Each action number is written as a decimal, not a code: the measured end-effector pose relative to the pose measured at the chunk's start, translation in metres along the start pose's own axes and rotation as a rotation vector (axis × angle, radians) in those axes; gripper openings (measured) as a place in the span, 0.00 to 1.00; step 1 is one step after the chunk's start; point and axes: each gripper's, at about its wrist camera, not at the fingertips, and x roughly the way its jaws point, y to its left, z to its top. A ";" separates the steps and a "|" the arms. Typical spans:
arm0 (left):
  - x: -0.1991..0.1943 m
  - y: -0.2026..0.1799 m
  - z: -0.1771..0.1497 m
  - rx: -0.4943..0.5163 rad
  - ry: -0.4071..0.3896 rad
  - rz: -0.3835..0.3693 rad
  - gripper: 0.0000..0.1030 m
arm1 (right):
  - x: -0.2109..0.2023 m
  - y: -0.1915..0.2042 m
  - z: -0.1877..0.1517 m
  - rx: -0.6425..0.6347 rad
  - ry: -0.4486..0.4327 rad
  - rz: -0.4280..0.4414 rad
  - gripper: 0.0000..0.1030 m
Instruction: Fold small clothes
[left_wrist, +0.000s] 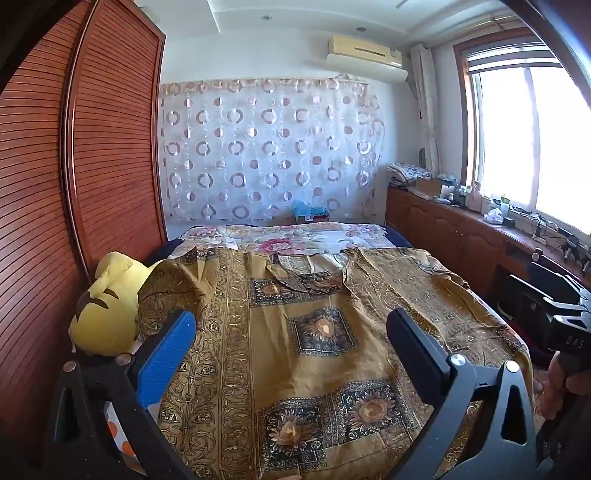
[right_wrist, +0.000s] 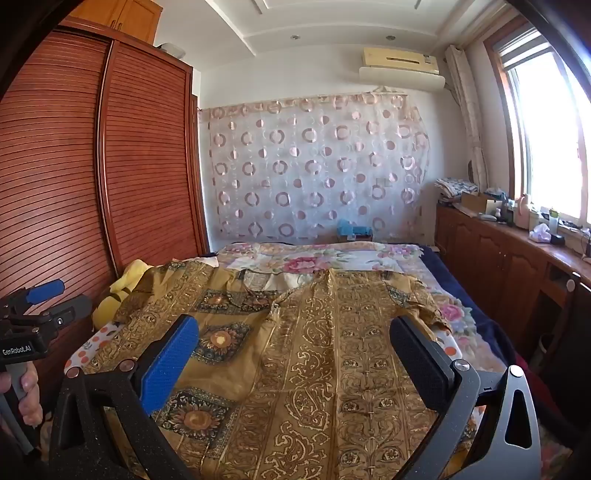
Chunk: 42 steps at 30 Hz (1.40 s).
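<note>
A mustard-gold patterned garment (left_wrist: 317, 332) with sunflower squares lies spread flat on the bed, collar at the far end; it also shows in the right wrist view (right_wrist: 332, 350). My left gripper (left_wrist: 291, 332) is open and empty, held above the garment's near part; it also shows at the left edge of the right wrist view (right_wrist: 48, 302). My right gripper (right_wrist: 295, 343) is open and empty above the garment's near part. Its body shows at the right edge of the left wrist view (left_wrist: 561, 317).
A yellow plush toy (left_wrist: 107, 306) lies at the bed's left edge against a wooden louvred wardrobe (left_wrist: 74, 184). A floral quilt (left_wrist: 295, 236) covers the far bed. A wooden cabinet (left_wrist: 461, 229) with clutter runs under the window on the right.
</note>
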 end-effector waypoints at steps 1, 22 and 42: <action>0.000 0.000 0.000 0.001 0.002 0.000 1.00 | 0.000 0.000 0.000 0.007 0.001 0.002 1.00; 0.000 0.000 0.000 0.006 0.000 0.002 1.00 | 0.001 0.002 0.000 0.005 0.001 -0.003 1.00; 0.004 -0.002 0.000 0.008 -0.007 0.002 1.00 | 0.001 0.001 0.000 0.006 0.000 -0.002 1.00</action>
